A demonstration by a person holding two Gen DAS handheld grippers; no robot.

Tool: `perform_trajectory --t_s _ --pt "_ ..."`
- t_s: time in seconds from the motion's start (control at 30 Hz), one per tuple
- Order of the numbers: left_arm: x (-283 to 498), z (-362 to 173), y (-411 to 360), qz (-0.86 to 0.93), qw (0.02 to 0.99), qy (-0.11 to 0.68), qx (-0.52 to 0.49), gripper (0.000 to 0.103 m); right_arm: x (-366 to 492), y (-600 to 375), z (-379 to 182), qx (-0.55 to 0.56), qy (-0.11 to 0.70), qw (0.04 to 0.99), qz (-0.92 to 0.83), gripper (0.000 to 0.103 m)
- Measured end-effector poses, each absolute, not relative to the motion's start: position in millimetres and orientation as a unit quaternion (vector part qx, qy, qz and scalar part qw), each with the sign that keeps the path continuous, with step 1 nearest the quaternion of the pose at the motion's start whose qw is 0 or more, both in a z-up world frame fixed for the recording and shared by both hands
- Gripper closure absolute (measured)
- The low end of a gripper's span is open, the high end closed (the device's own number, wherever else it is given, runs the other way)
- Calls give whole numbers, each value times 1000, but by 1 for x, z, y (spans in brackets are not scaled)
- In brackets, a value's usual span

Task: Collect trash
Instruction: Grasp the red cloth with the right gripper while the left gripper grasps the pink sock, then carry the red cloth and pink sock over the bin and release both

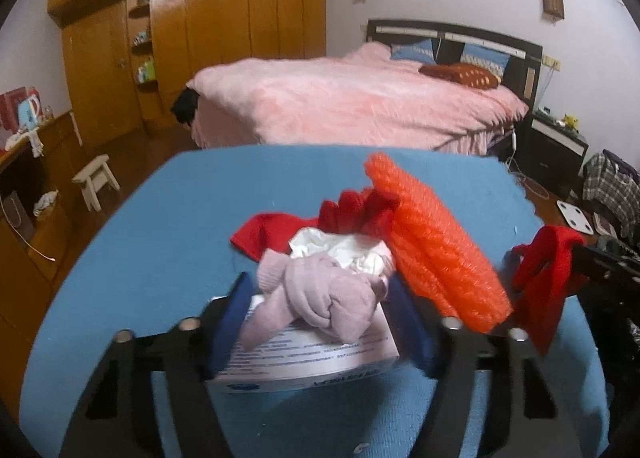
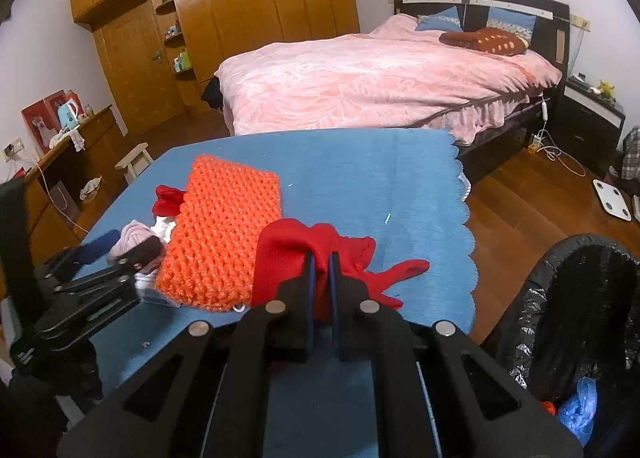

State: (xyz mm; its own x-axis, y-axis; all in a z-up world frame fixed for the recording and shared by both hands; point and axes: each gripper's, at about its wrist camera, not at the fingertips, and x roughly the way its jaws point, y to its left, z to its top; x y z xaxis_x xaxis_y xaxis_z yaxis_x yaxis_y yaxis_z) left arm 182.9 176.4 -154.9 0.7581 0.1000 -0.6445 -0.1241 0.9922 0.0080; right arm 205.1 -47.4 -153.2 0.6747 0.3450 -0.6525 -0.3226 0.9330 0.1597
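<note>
A: How much of the trash is collected, would you say?

B: Not much, by my reading. The bin [image 2: 568,322], lined with a black bag, sits at about four o'clock in the right wrist view, off the edge of the surface [image 2: 380,185]. Only a blue wad and a scrap of something orange show at its bottom.

A: And what's in hand?

B: The right tongs [image 2: 320,258] are pinched narrow on a red glove [image 2: 288,246], which hangs from them above the blue cloth. It looks bound for the bin but isn't over it yet.

A: The left?

B: The left tongs [image 1: 316,298] stand half wide around a white tissue box [image 1: 312,358] at the picture's centre, one blue pad on each side. Whether the pads actually press the box I can't tell. A pale pink sock [image 1: 320,298] lies knotted on top of it, with crumpled white tissue [image 1: 344,250] just behind.

A: What's left on the surface?

B: An orange knitted piece [image 1: 432,246] at two o'clock from the box, touching it, and a second red glove [image 1: 352,209] at twelve. Which of these counts as trash is a guess; the tissue surely does.
</note>
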Motion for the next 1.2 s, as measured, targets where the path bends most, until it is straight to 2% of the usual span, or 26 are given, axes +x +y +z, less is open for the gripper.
perform_trajectory --t_s 0.07,0.13,0.23,1.2 --pt "184 -159 176 55 935 350 -19 51 205 -47 -153 16 360 914 184 97" --pt "180 -161 172 51 936 349 -12 62 205 -47 -153 19 362 913 186 97" --pt "174 -158 172 48 937 345 -16 66 205 -48 -151 27 364 911 191 97" --pt "130 -84 117 -3 958 287 -16 67 159 -85 -86 41 313 928 200 97"
